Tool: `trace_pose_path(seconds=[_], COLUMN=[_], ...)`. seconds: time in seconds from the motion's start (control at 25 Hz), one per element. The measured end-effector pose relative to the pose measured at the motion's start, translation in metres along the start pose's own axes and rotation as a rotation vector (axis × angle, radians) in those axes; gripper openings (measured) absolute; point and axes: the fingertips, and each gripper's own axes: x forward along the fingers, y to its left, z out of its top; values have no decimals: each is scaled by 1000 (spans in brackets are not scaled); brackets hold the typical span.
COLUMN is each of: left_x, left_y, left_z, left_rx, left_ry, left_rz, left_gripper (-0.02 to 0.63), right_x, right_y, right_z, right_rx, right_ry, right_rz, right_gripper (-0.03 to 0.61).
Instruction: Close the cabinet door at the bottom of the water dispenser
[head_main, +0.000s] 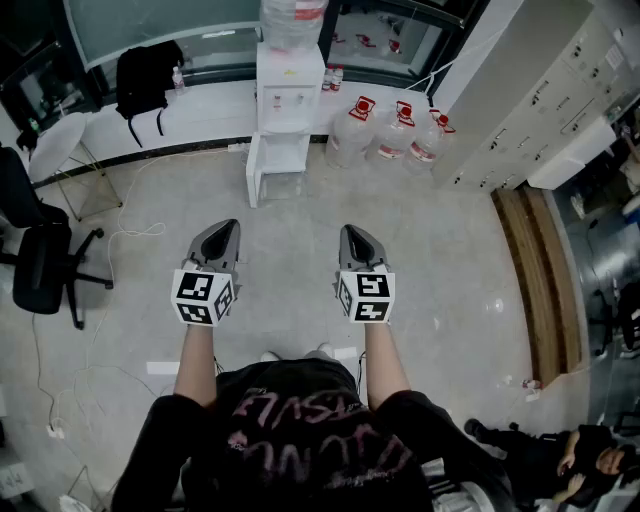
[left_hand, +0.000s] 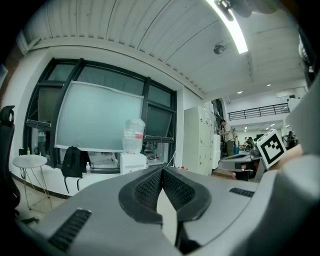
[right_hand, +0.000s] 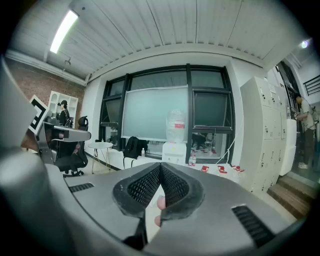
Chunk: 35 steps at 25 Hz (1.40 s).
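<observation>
At the left gripper (left_hand: 162, 169): clenched, meshed pads (left_hand: 149, 190) pressed tip to tip, nothing caught between. Likewise at the right gripper (right_hand: 160, 165): clenched on nothing, tips together, with two small pinkish shapes in the slit below them, too blurred to name.

From the head view, both held out nearly level, side by side and apart, each on a bare forearm, each with its marker cube (head_main: 204, 297) at the near end. Beneath them, pale polished floor (head_main: 300, 260). Both aimed up the frame toward the water dispenser (head_main: 290, 85), yet well apart from it, with open floor between.

Farther out, white dispenser standing against a low white sill (head_main: 200, 110) under the dark-framed windows, a clear bottle (head_main: 292, 15) upended on top. At its foot, cabinet door (head_main: 252, 172) swung out to the left, seen edge-on beside the bare compartment (head_main: 285, 160); not yet closed.

Just right of the dispenser, three large water jugs (head_main: 395, 130) with red caps, on the floor. Left along the sill, a black backpack (head_main: 145, 75). Nearer on that side, a small round table (head_main: 55, 140), a black office chair (head_main: 40, 265) and a thin white cable (head_main: 130, 235) trailing over the floor. Along the right wall, pale lockers (head_main: 540, 110) above a wooden step (head_main: 540, 280). Down in the bottom right corner, a person (head_main: 590, 455) in dark clothes, low to the floor.
</observation>
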Motion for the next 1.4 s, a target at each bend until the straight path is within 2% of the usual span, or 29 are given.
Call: trace_pose_path(seconds=[0.44, 0.68, 0.96, 1.4], left_x=[12, 37, 94, 226], left_y=[9, 15, 34, 79], left_z=[-4, -11, -22, -13], left_rx=[-14, -24, -34, -45], left_ry=[12, 25, 62, 119], left_rz=[-3, -15, -15, 45], left_gripper=[14, 14, 15, 15], right_x=[16, 39, 103, 239], right_y=[-1, -15, -37, -110], right_z=[2, -5, -9, 5], right_rx=[-21, -56, -63, -34], right_ry=[2, 19, 23, 35], right_rz=[12, 19, 49, 122], right_gripper=[12, 12, 12, 12])
